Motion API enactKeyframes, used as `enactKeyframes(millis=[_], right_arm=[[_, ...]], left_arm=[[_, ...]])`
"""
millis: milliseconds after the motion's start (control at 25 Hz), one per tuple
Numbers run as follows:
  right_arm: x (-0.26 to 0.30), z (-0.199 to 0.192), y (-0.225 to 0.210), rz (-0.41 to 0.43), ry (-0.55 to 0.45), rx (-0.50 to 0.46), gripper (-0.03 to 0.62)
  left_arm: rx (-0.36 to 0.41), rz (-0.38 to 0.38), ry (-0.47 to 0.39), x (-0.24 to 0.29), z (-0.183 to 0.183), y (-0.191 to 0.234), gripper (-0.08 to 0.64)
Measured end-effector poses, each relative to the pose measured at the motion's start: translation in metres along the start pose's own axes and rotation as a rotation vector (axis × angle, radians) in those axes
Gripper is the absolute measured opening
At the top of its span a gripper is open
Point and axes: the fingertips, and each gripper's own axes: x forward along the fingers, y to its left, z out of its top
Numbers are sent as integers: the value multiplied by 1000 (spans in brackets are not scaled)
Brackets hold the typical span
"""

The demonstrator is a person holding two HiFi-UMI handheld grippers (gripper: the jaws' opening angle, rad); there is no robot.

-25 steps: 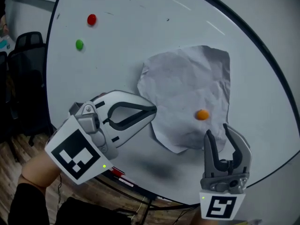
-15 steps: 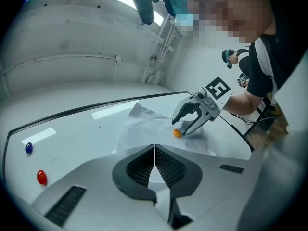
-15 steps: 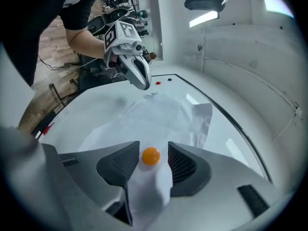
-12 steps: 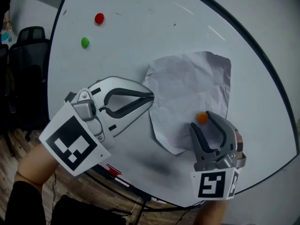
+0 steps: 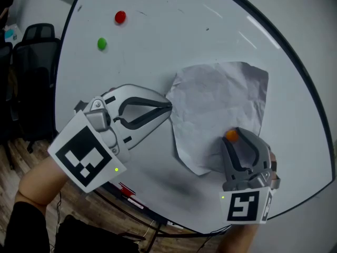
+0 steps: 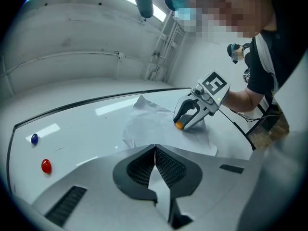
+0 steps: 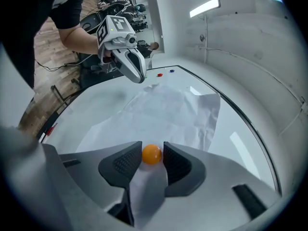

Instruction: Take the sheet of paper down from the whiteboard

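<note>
Nearest to us, the right tongs [image 5: 240, 139] sit over the near right part of the sheet. Their own view shows both jaw pads against the sides of the orange magnet [image 7: 151, 154], so they grip it, with crumpled paper running under and beyond them. No other magnet shows on the sheet, so we judge this round one to be all that pins it. The coming move turns on that one relation. The magnet lies right between the right tongs, not ahead of them or beside them, and we judge it needs only to come straight off the board's face.

A little farther and to the left, the left tongs [image 5: 168, 107] are closed tip to tip, with nothing between them that we can see. Their tips are at the left edge of the sheet of paper [image 5: 221, 99]. We cannot tell whether they press that edge against the whiteboard [image 5: 158, 51] or merely touch it. They are the nearer tongs to that edge, so we judge they should steady the sheet once the magnet is off. Otherwise it may slip down.

The sheet lies wrinkled against the board, and its longer side seems to run from near to far. Far off at the left, well apart from the sheet, a green magnet [image 5: 101, 44], a red magnet [image 5: 120, 17] and a blue magnet [image 6: 34, 138] sit on bare board.
</note>
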Motion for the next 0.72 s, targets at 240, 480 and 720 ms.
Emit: enactKeyframes(millis=[240, 480, 720], right_arm=[[1, -1, 1, 14, 0, 4, 136], [0, -1, 1, 21, 2, 4, 132], [0, 0, 1, 25, -6, 7, 130]], left_arm=[[-51, 26, 32, 2, -13, 8, 52], [-114, 61, 63, 6, -22, 22, 124], [-92, 69, 81, 23, -28, 24, 106]])
